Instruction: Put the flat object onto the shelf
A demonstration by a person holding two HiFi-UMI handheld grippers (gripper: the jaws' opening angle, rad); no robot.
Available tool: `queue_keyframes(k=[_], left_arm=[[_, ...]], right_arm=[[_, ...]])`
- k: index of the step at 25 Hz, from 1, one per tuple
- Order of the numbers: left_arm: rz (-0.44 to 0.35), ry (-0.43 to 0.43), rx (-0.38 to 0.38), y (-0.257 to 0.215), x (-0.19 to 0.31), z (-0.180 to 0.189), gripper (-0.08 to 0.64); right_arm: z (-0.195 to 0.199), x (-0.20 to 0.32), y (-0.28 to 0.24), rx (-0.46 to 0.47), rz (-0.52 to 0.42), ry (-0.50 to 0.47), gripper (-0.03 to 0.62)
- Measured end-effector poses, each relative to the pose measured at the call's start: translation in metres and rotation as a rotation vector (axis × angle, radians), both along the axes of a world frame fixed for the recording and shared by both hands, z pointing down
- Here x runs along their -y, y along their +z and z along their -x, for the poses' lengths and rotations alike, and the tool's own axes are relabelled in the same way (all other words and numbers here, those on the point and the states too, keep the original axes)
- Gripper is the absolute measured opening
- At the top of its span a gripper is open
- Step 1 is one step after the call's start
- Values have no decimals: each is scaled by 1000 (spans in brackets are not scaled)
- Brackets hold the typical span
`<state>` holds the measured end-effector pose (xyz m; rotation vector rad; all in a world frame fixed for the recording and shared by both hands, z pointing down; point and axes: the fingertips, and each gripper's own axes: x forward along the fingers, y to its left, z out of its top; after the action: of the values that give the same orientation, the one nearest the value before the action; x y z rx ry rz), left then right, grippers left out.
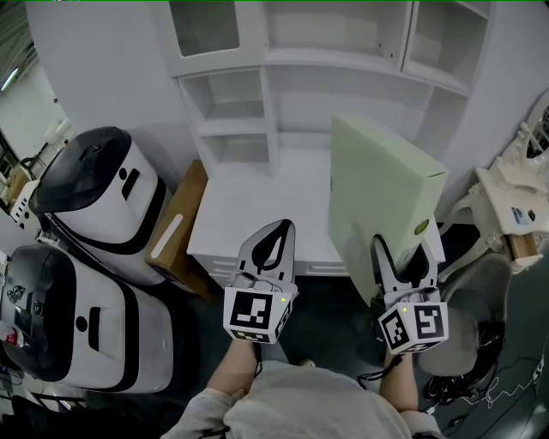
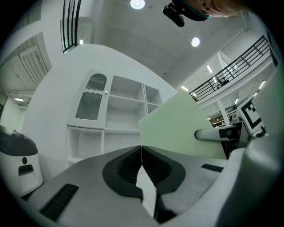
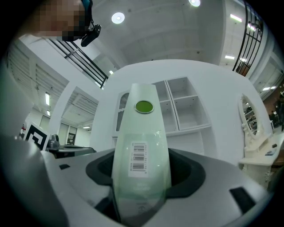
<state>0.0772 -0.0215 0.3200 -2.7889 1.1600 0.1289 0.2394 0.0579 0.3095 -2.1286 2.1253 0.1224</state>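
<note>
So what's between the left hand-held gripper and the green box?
Nothing stands there. In the head view, only a bare strip of white counter shows between the left hand-held gripper and the box.

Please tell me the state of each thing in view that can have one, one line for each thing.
flat box: held upright on its edge, not yet on the shelf
right gripper: fingers closed on the flat box
left gripper: fingers together, nothing between them
shelf: open compartments, nothing seen inside
cabinet door: closed
</note>
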Motion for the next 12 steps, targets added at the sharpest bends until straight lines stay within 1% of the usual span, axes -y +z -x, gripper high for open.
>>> queue_keyframes(k=[4,12], left_arm=[[-3,13,3,1,17,-3,14],[3,60,4,0,70,0,14]], right_arm=[[-1,15,0,0,0,7,296],[3,58,-1,-2,1,64,296]])
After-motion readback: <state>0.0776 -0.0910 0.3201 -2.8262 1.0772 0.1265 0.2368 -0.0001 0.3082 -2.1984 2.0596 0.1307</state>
